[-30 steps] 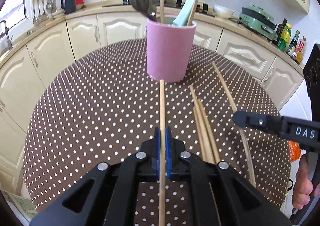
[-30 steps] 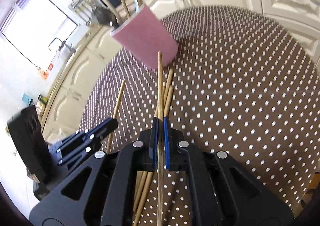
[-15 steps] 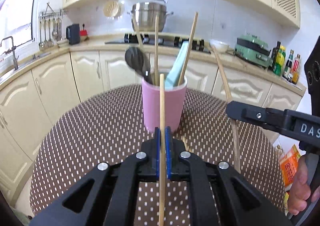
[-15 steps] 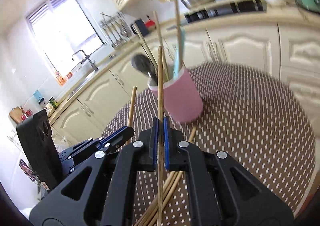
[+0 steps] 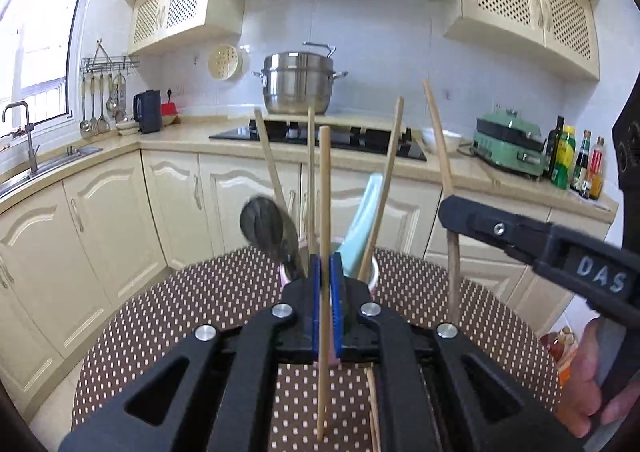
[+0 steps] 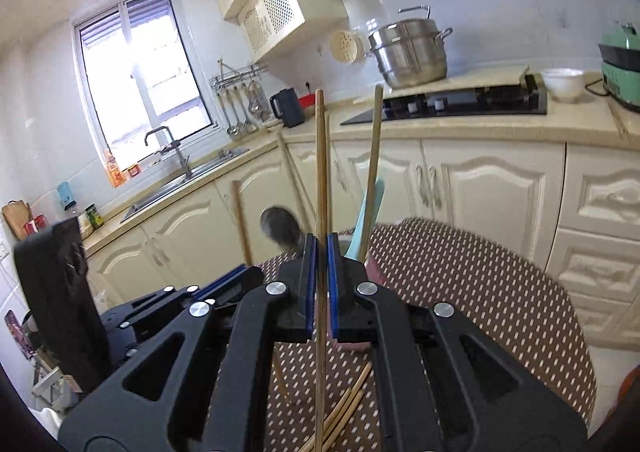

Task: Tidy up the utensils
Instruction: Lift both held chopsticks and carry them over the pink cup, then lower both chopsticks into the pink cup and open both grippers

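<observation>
While each pair of jaws is closed tight on a single wooden chopstick, both sticks are carried upright above the dotted table (image 5: 168, 304). Between the blue pads of the left gripper (image 5: 326, 284) one chopstick (image 5: 325, 188) is clamped low on its length, its upper end standing clear above the jaws. By the right gripper (image 6: 320, 264) a second chopstick (image 6: 320, 156) is pinched the same way; from the left wrist view that gripper (image 5: 450, 212) is seen to the right, its stick (image 5: 438, 140) leaning slightly.

To do the step well, each stick should probably be tipped so that its lower end hangs over the mouth of the pink cup (image 5: 372, 272), lowered into a gap between the handles already there, and released only once that end is inside the rim. One hand at a time would likely be safer, since two sticks brought in together could knock the standing utensils or tip the cup.

Just beyond the grippers the cup stands on the table, largely hidden by them. In it are held a dark ladle (image 5: 264, 224), a pale turquoise spatula (image 5: 360, 228) and several wooden sticks. More loose chopsticks (image 6: 344, 408) are left lying on the cloth beneath the right gripper.
</observation>
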Available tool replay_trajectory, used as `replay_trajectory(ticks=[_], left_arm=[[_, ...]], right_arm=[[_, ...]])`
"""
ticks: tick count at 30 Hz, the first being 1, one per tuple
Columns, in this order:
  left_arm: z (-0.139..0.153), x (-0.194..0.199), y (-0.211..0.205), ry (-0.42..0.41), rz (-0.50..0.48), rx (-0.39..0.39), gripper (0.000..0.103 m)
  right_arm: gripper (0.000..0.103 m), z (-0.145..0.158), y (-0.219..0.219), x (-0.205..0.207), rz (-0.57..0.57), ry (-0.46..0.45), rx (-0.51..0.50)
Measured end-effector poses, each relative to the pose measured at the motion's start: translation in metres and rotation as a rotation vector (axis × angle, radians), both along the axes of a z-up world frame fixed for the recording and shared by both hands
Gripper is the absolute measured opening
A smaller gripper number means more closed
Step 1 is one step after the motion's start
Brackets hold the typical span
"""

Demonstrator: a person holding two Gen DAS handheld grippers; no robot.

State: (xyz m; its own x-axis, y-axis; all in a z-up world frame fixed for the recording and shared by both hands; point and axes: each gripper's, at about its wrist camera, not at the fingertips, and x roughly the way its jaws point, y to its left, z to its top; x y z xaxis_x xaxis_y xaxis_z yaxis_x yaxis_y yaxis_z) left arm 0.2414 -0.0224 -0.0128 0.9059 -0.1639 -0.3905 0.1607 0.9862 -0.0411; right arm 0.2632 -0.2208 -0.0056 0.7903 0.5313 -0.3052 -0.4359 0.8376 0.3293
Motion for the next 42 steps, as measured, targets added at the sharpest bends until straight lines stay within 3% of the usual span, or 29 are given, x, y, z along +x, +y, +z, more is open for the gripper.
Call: replay_trajectory(ticks=[3,13,20,34,42], left_arm=[[0.007,0.010,0.006,-0.028,0.014,-0.016,0.005],[0.040,0.039,0.033,-0.074,0.009,-0.177,0.005],[0.057,0.063,0.037,-0.088,0.018,-0.215,0.005],[0.089,0.060,0.043,-0.153,0.041,-0.247,0.005],[0.068,0.064,0.025,-0.139,0.028,-0.158,0.005]], right_arm=[[0.006,0.006,0.002,0.013,-0.015,-0.021,0.000],[0.006,0.023,0.007,0.043,-0.029,-0.104,0.050],[0.006,0.035,0.016,0.054,-0.034,-0.167,0.044],[0.006,0.054,0.012,0.063,-0.065,-0.231,0.066],[0.006,0.041,0.021,0.066,-0.073,-0.233,0.030]])
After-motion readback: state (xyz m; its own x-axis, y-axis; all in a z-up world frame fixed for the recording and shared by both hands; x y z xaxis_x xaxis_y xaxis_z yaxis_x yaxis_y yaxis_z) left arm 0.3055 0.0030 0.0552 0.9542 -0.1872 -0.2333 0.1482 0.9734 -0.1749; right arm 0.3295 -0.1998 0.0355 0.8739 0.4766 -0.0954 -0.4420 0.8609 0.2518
